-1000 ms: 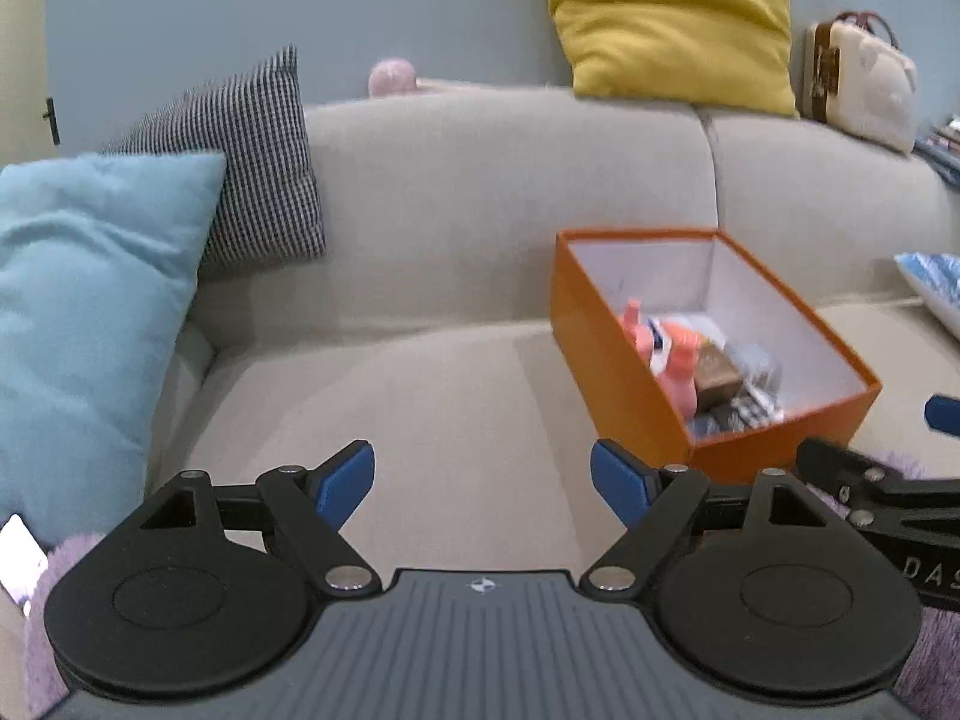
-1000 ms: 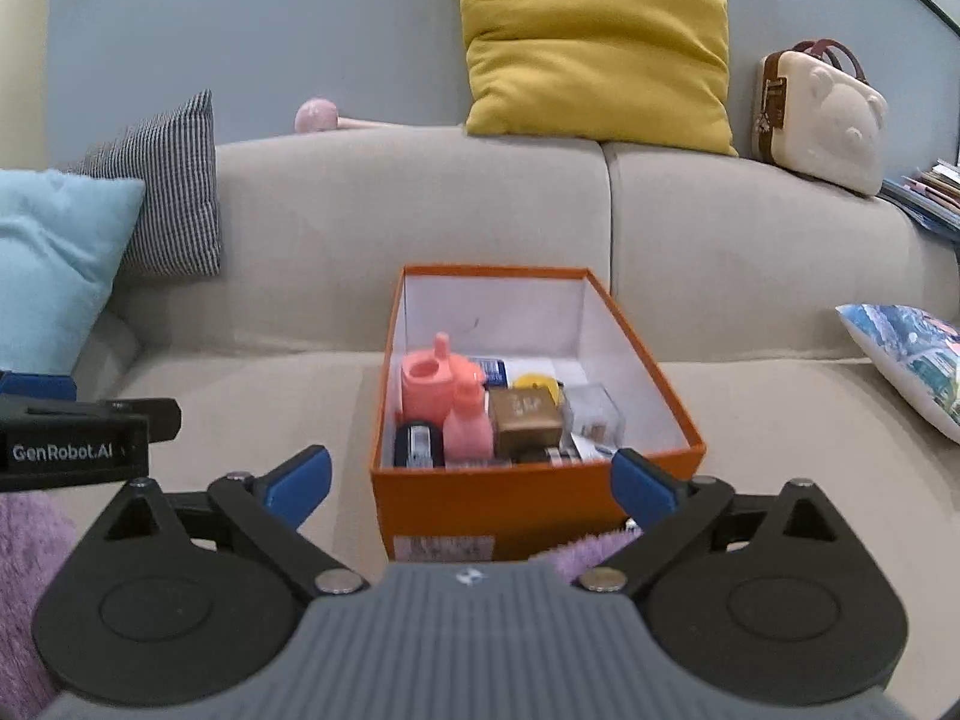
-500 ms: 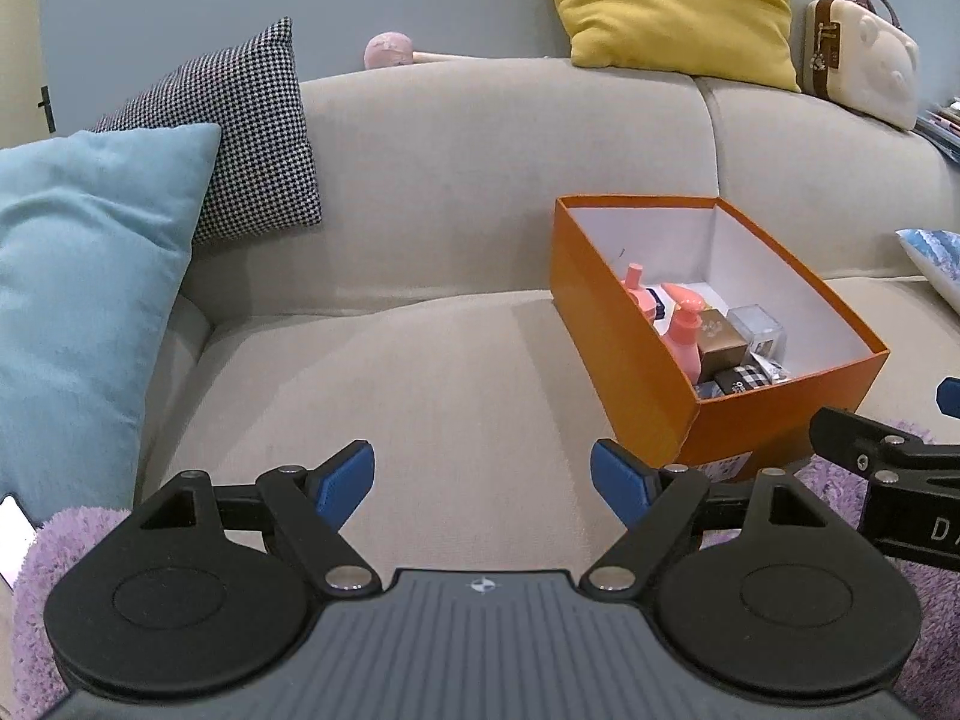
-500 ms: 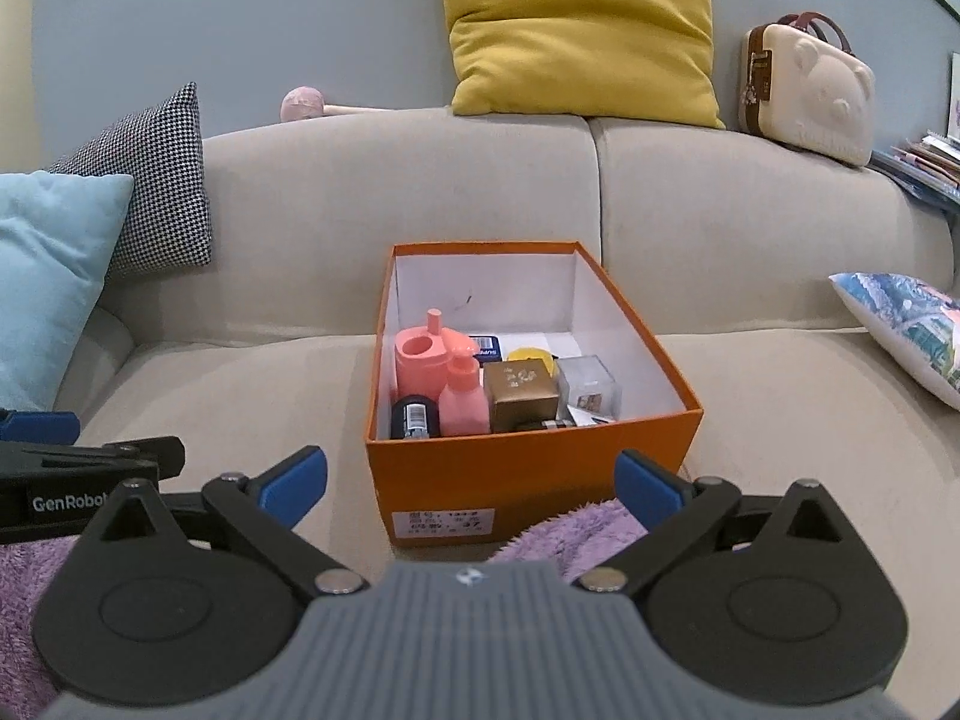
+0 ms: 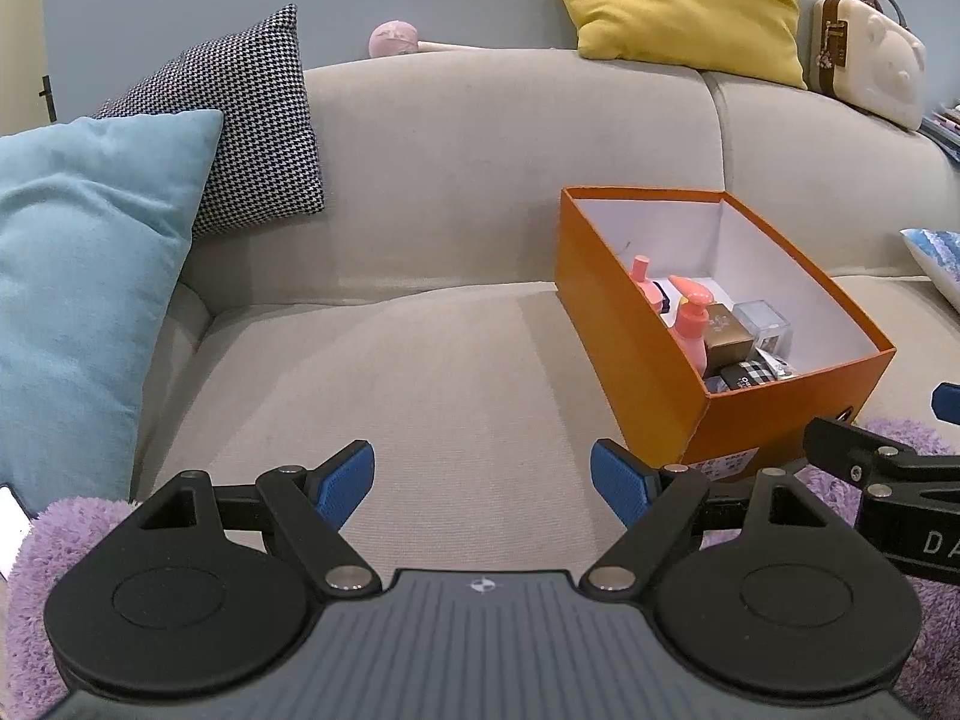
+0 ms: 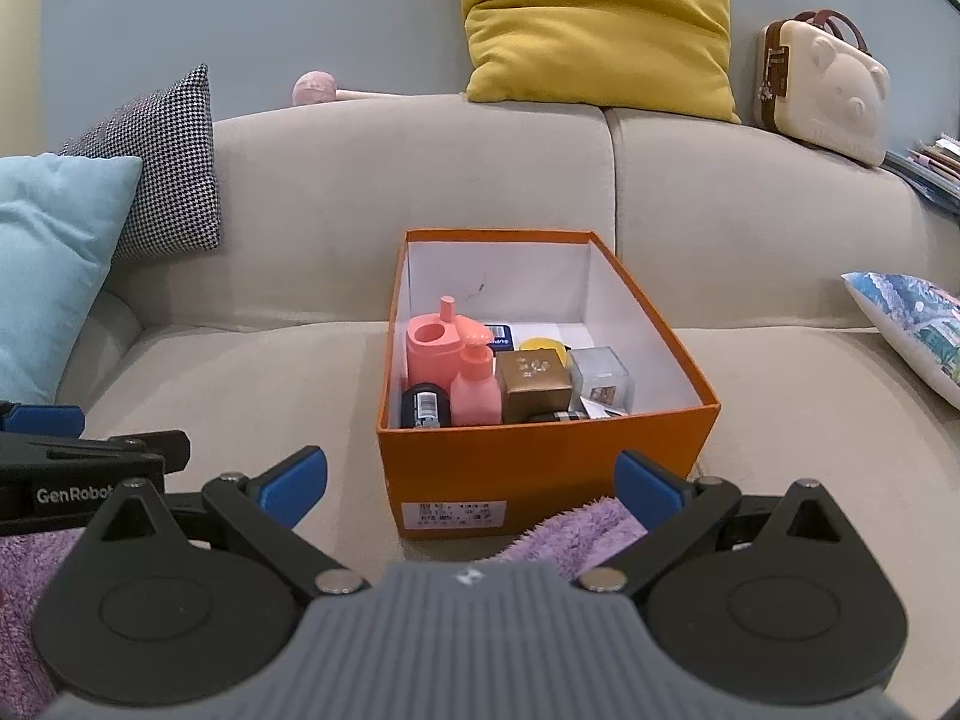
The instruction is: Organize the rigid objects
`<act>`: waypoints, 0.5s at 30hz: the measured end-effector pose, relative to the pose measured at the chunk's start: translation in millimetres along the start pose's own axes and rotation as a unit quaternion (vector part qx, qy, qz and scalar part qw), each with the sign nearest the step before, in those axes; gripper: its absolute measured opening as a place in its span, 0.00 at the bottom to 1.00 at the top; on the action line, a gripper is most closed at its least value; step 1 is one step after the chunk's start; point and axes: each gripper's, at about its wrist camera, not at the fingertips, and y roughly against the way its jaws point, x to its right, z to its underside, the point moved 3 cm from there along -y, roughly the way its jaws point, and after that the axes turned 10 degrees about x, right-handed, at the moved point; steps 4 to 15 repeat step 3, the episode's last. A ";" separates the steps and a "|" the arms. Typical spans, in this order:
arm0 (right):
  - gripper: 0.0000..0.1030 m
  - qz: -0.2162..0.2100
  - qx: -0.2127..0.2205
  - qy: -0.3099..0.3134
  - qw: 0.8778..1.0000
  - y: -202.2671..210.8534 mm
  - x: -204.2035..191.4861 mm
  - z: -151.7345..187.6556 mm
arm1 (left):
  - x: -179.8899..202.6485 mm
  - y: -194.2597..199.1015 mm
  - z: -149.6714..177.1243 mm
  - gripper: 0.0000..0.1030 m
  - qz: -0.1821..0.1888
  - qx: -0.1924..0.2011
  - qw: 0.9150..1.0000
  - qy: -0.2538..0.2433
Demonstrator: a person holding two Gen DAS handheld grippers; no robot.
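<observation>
An open orange box (image 6: 540,450) stands on the beige sofa seat (image 6: 240,384); it also shows in the left wrist view (image 5: 636,348). Inside it are a pink cup (image 6: 429,348), a pink pump bottle (image 6: 474,387), a gold box (image 6: 534,387), a clear cube (image 6: 600,375), a dark can (image 6: 425,405) and a yellow item (image 6: 543,347). My right gripper (image 6: 471,483) is open and empty, just in front of the box. My left gripper (image 5: 483,480) is open and empty, over the bare seat to the box's left.
A purple fluffy cloth (image 6: 570,531) lies at the seat's front edge. A light blue cushion (image 5: 78,300) and a checked cushion (image 5: 240,126) are at left. A yellow cushion (image 6: 600,24), a bear case (image 6: 822,90) and a pink toy (image 6: 315,87) sit on the backrest. A patterned cushion (image 6: 912,324) lies at right.
Both grippers have drawn back and risen from the box, so the box looks smaller and lower in view. Both stay open and empty.
</observation>
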 end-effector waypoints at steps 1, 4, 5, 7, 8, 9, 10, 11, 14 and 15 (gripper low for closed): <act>0.98 0.000 -0.001 0.000 1.000 -0.4 -0.1 0.2 | 0.0 0.1 0.1 0.93 0.000 0.000 1.000 0.000; 0.98 0.000 -0.002 0.000 1.000 -1.1 -0.2 0.8 | 0.0 0.0 0.1 0.93 -0.002 0.000 1.000 -0.001; 0.98 0.000 -0.002 0.000 1.000 -1.1 -0.2 0.8 | 0.0 0.0 0.1 0.93 -0.002 0.000 1.000 -0.001; 0.98 0.000 -0.002 0.000 1.000 -1.1 -0.2 0.8 | 0.0 0.0 0.1 0.93 -0.002 0.000 1.000 -0.001; 0.98 0.000 -0.002 0.000 1.000 -1.1 -0.2 0.8 | 0.0 0.0 0.1 0.93 -0.002 0.000 1.000 -0.001; 0.98 0.000 -0.002 0.000 1.000 -1.1 -0.2 0.8 | 0.0 0.0 0.1 0.93 -0.002 0.000 1.000 -0.001; 0.98 0.000 -0.002 0.000 1.000 -1.1 -0.2 0.8 | 0.0 0.0 0.1 0.93 -0.002 0.000 1.000 -0.001; 0.98 0.000 -0.002 0.000 1.000 -1.1 -0.2 0.8 | 0.0 0.0 0.1 0.93 -0.002 0.000 1.000 -0.001; 0.98 0.000 -0.002 0.000 1.000 -1.1 -0.2 0.8 | 0.0 0.0 0.1 0.93 -0.002 0.000 1.000 -0.001; 0.98 0.000 -0.002 0.000 1.000 -1.1 -0.2 0.8 | 0.0 0.0 0.1 0.93 -0.002 0.000 1.000 -0.001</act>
